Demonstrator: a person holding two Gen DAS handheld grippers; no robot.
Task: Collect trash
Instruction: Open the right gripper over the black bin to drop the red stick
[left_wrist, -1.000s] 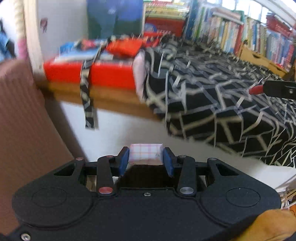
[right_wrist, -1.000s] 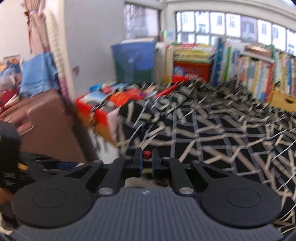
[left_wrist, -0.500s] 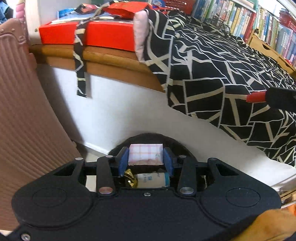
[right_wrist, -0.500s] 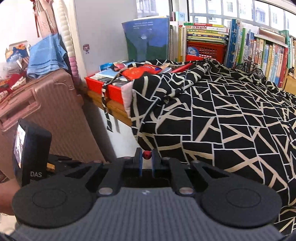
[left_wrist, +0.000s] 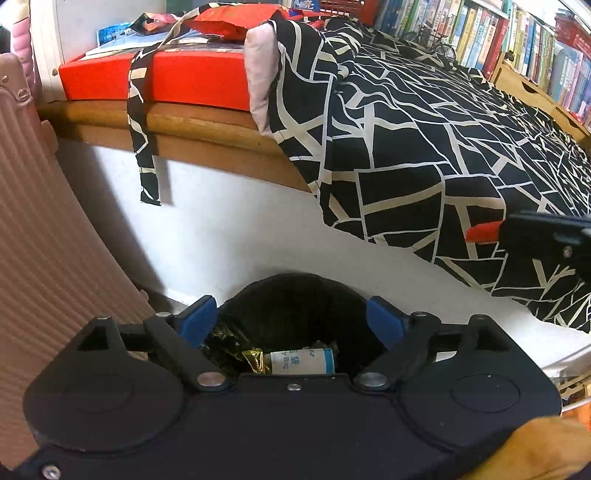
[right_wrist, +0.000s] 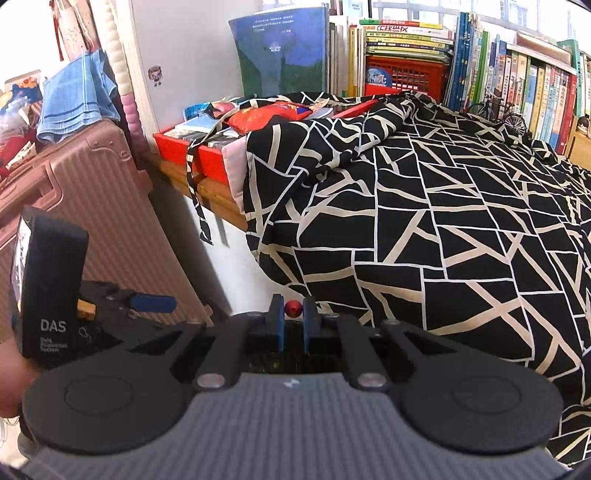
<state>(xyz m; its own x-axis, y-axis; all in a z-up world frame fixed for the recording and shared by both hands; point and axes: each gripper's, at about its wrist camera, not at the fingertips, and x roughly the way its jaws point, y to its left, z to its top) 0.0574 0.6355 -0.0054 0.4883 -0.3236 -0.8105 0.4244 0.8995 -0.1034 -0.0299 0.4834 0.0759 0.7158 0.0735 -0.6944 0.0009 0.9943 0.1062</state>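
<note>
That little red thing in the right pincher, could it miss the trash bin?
It might. The right gripper pinches the small red piece only at its fingertips, so it could slip out early. In the left wrist view it sits off to the side of the black bin, over the patterned blanket, and could land there. The left gripper, jaws just opened with nothing between them, hangs over the bin's mouth and may block it.

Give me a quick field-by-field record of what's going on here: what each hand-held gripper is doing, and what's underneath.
left hand-held gripper: jaws just opened wide, nothing between them
right hand-held gripper: shut on a small red item
trash bin: black, directly below the left one
in the bin: white labelled roll, gold wrapper
beside: pink suitcase, bed with black-and-white cover
</note>
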